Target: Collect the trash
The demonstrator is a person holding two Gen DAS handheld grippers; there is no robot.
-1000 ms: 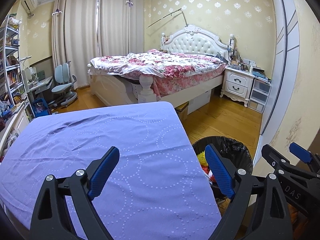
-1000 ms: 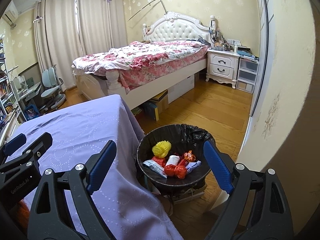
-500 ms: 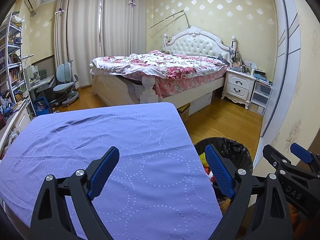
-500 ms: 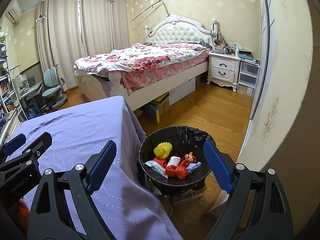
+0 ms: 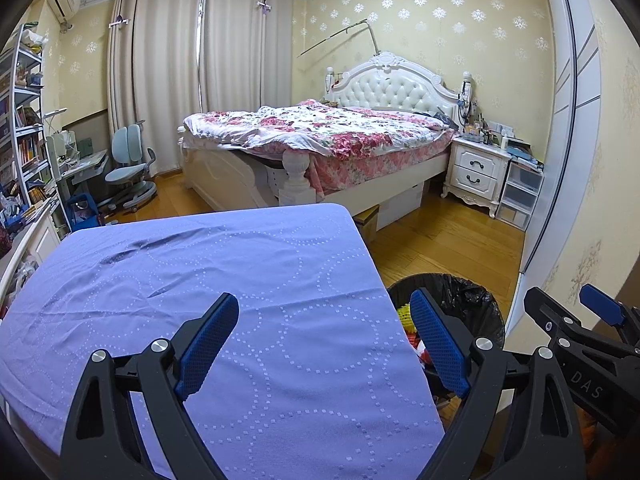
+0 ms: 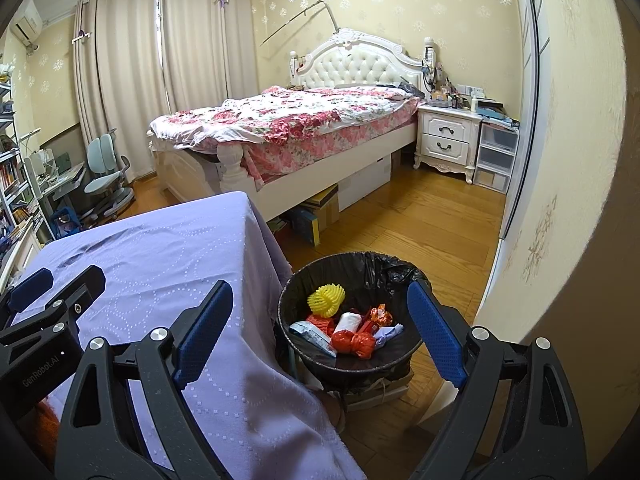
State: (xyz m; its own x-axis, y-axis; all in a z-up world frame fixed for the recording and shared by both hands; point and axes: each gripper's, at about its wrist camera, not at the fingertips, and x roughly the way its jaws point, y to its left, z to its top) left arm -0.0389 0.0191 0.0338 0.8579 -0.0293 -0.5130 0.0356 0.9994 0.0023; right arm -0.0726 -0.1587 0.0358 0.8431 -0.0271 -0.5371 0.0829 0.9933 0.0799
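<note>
Two grippers hang apart over a cleared scene. In the left wrist view, the left gripper (image 5: 324,336) has its fingers (image 5: 208,338) spread wide with nothing between them, above the surface (image 5: 200,264), which wears a lilac cloth and carries no trash that I can see. The right gripper (image 5: 576,312) shows at the right border, and the black-lined bin (image 5: 472,300) stands on the floor just beside the surface's right edge, half hidden behind a finger.

In the right wrist view, the right gripper (image 6: 320,320) is likewise spread wide and empty, pointing down toward the bin (image 6: 292,300). The trash lies inside it: a yellow ribbed ball (image 6: 326,300), a red-orange mesh bundle (image 6: 354,342), a white roll (image 6: 348,322), a blue-white wrapper (image 6: 310,334), and what may be a crumpled foil sweet wrapper (image 6: 380,316), though that is too small to be sure. The left gripper (image 6: 44,292) sits at the left border over the cloth.

By my judgement the collecting is finished or nearly so. To close it well, sweep both cameras along the cloth's near edge and the floor around the bin for any stray piece, keeping the fingers wide and clear of the liner's rim so nothing gets dragged out.
</note>
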